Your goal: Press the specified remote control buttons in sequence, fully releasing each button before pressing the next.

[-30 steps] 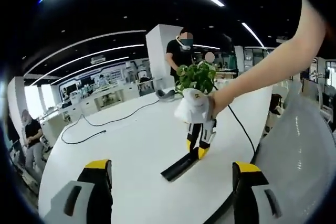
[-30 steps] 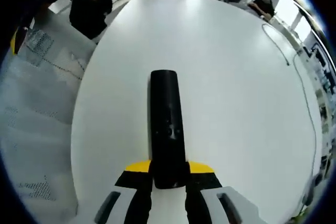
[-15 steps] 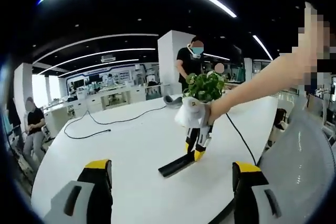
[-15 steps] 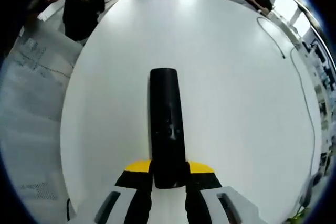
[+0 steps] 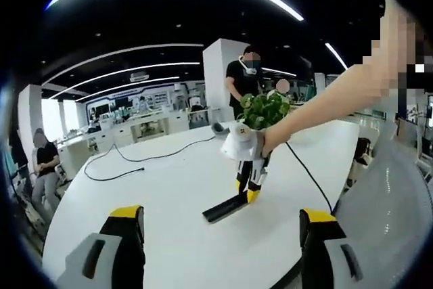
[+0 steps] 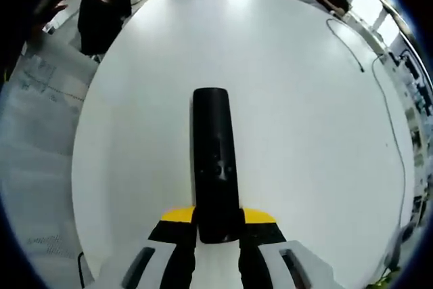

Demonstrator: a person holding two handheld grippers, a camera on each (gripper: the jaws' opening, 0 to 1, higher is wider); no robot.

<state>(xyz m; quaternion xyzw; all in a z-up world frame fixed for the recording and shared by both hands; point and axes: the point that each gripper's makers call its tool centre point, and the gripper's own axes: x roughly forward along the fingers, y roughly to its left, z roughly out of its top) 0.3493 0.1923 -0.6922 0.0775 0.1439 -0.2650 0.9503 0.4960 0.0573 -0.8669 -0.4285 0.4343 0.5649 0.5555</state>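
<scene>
**Remote held over the desk, pressing jaws standing off**

While the big white desk (image 6: 304, 99) spreads wide under both hands, a black cable (image 5: 128, 160) trails across its far side and a leafy green plant (image 5: 260, 107) stands behind the action. People stand and sit further off in the open office.

Over the desk, the right gripper (image 6: 216, 225) is clamped on the near end of the black remote control (image 6: 215, 160), its yellow-tipped jaws pressed against both sides of the casing. Seen from the left gripper view, the remote (image 5: 226, 206) appears to hang tilted, its far end lowest and close to or touching the desk; I cannot tell which.

Its long axis runs straight out ahead of the right jaws. From the left gripper (image 5: 223, 235), whose jaws stand wide apart and empty, the remote lies ahead and slightly right, well apart from them. My guess is the left one must travel forward to reach any button.

Small marks show on the remote's face; none can be read.
</scene>
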